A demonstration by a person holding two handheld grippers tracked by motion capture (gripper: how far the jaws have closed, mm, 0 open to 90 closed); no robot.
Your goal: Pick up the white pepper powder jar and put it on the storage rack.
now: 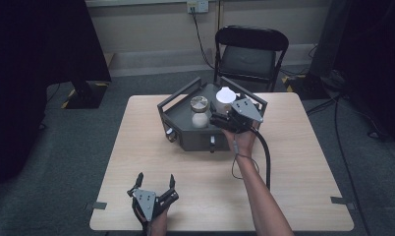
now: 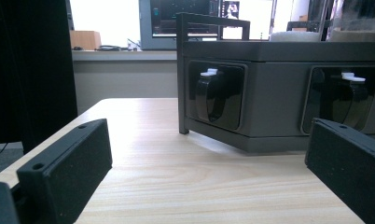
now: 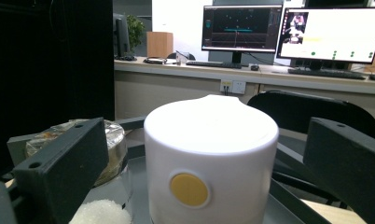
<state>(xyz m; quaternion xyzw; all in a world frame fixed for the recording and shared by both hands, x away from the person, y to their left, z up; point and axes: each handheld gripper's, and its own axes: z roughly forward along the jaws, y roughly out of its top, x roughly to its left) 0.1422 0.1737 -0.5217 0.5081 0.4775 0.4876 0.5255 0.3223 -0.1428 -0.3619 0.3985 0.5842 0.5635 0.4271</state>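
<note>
- Nearest the high camera, the left claw (image 1: 154,183) rested at the near edge of the table (image 1: 294,147), its jaws spread wide and holding nothing.
- From the left claw view, both black jaws lay low over the wood, with the dark grey tray box (image 2: 279,88) standing well ahead of them, apart from the claw.
- Two dark knobs with white tabs (image 2: 212,93) sat recessed in the box's front faces.
- Farther up the table, the right claw (image 1: 216,119) reached over the tray box (image 1: 181,118) from its right side, held by a hand (image 1: 240,140) with a black cable (image 1: 264,157) trailing back.
- Seen along the right claw, a white cylinder with a yellow dot (image 3: 211,158) stood between the widely parted jaws, touching neither.
- Just left of the cylinder stood a glass jar (image 3: 106,163) with a metallic lid, white grains at its bottom, partly behind the left jaw.
- Beyond the table stood a black folding chair (image 1: 249,51).
</note>
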